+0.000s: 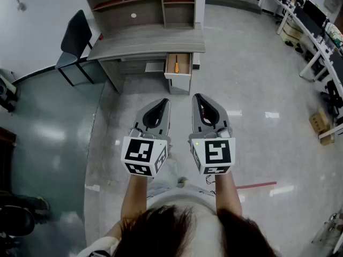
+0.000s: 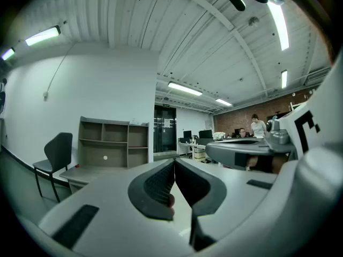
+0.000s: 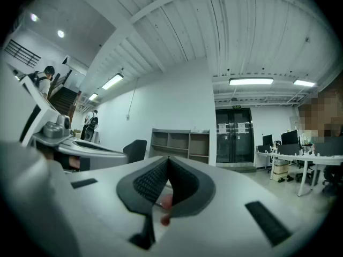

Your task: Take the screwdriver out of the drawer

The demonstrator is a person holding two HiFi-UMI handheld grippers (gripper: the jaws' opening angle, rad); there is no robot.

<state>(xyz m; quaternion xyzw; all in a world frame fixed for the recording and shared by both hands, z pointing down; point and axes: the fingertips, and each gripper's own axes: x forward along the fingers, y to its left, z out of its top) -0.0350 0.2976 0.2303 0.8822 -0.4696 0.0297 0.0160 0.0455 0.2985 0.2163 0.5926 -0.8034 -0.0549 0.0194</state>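
Observation:
An orange-handled screwdriver (image 1: 176, 67) lies in the open drawer (image 1: 178, 64) under the right end of the grey desk (image 1: 147, 40). My left gripper (image 1: 165, 102) and right gripper (image 1: 196, 98) hang side by side in mid-air over the floor, well short of the drawer. Both are shut, jaw tips meeting, with nothing held. In the left gripper view the gripper (image 2: 174, 161) points level across the room, the desk (image 2: 80, 174) low at the left. The right gripper (image 3: 168, 160) likewise points at the far wall.
A dark chair (image 1: 75, 39) stands left of the desk, and a shelf unit (image 1: 144, 3) sits on it. Office desks with monitors (image 1: 316, 28) line the right side. A cardboard box (image 1: 320, 122) sits at the right. People (image 2: 258, 126) stand far off.

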